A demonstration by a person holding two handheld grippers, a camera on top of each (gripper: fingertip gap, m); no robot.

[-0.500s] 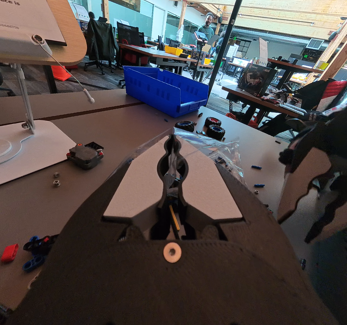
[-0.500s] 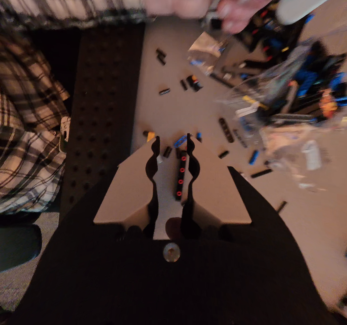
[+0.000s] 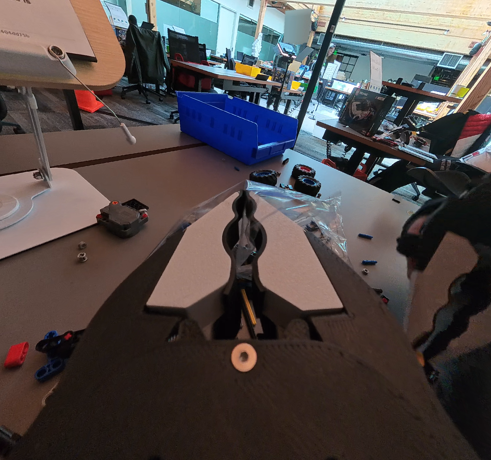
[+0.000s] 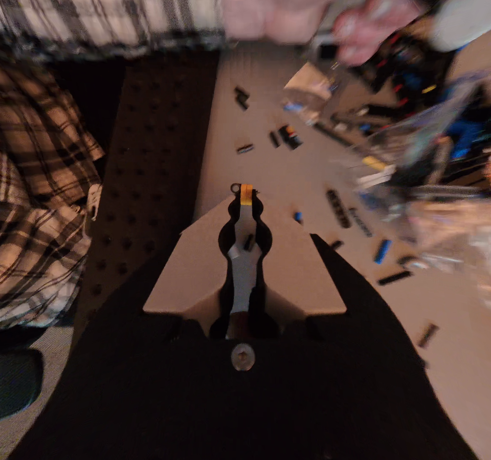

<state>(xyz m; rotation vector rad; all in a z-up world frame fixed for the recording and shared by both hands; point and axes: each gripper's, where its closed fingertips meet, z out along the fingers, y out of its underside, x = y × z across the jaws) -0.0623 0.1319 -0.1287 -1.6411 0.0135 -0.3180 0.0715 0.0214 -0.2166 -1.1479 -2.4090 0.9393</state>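
My left gripper (image 3: pixel 243 198) is shut on a clear plastic bag (image 3: pixel 305 213) of small building pieces and holds it just above the grey table (image 3: pixel 186 176). The right gripper (image 3: pixel 430 261) shows at the right edge of the left wrist view. In the right wrist view, my right gripper (image 4: pixel 245 192) points down at the table. Its fingers stand close together with a small orange piece (image 4: pixel 246 194) between the tips. The view is blurred. The bag (image 4: pixel 425 168) and a person's hand (image 4: pixel 292 0) show at the upper right.
A blue bin (image 3: pixel 239 125), three small wheels (image 3: pixel 307 182), a grey motor block (image 3: pixel 123 217) and a white stand base (image 3: pixel 53 208) sit on the table. Loose pins and beams (image 4: pixel 337 212) lie scattered. A plaid-clothed person (image 4: pixel 39 168) is at the table edge. The gap from one gripper's tips to the other's is roughly 20 centimeters.
My right gripper has moved off a black beam with red pins and its fingers have closed in around the orange piece. The left gripper still holds the bag, almost unmoved.
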